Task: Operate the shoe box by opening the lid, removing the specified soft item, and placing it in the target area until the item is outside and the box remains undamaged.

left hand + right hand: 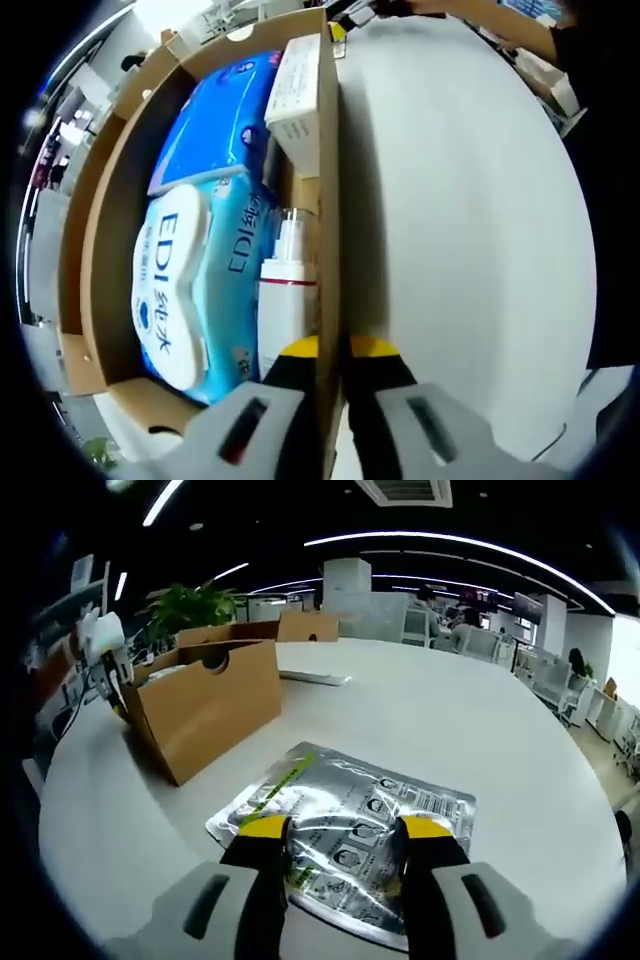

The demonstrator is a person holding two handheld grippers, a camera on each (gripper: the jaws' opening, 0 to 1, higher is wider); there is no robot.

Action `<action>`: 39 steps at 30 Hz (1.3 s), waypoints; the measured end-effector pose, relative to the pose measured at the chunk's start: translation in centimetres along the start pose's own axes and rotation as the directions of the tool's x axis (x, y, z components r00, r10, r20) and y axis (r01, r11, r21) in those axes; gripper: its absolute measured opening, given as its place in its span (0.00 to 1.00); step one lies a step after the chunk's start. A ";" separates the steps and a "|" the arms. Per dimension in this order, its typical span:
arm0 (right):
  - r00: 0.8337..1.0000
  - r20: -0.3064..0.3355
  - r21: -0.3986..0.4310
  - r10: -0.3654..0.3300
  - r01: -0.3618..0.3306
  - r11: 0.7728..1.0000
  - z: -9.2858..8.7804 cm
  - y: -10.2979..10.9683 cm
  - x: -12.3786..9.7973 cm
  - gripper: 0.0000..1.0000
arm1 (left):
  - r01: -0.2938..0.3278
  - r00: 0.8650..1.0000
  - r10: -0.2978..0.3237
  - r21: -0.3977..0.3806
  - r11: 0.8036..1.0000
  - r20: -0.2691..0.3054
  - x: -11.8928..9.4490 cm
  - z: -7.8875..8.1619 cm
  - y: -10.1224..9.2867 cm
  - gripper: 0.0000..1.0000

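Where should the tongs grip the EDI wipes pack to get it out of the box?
Grip the EDI wipes pack across its soft top face, coming straight down through the open top of the box. It lies flat and fits tightly between the box wall, the blue pack and the white bottle, so side access looks blocked.

Inside the open shoe box (100,250), two tissue packs (190,290) lie end to end, with a pump bottle (287,300) and a small carton (298,100) squeezed along the wall beside them. Out on the table (480,720), the mask packet (345,830) lies flat — right of the box, apart from it.
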State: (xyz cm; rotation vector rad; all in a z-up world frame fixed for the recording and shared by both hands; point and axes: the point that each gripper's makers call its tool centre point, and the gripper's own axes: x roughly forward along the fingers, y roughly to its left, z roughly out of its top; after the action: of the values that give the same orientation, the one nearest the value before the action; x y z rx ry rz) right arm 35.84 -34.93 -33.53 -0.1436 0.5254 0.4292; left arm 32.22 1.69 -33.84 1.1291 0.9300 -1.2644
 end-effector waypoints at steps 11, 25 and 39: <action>0.998 -0.038 -0.035 0.057 -0.059 0.998 0.0 -0.3 0.2 0.43 | 0.007 1.000 -0.007 -0.002 1.000 0.004 0.0 0.0 0.1 0.03; 0.998 -0.038 -0.046 0.058 -0.059 0.997 0.1 -1.0 0.6 0.44 | 0.024 0.999 -0.024 -0.012 1.000 0.024 -0.1 0.4 -0.8 0.02; 0.996 -0.074 -0.003 0.043 -0.043 0.999 0.6 1.1 -0.6 0.50 | 0.029 1.000 -0.029 -0.001 1.000 -0.002 0.0 0.0 -0.1 0.02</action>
State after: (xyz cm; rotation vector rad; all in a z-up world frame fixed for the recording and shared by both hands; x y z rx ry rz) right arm 35.17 -34.04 -32.72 -0.1530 0.6011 0.4684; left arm 32.10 1.72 -33.84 1.1198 0.9512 -1.2864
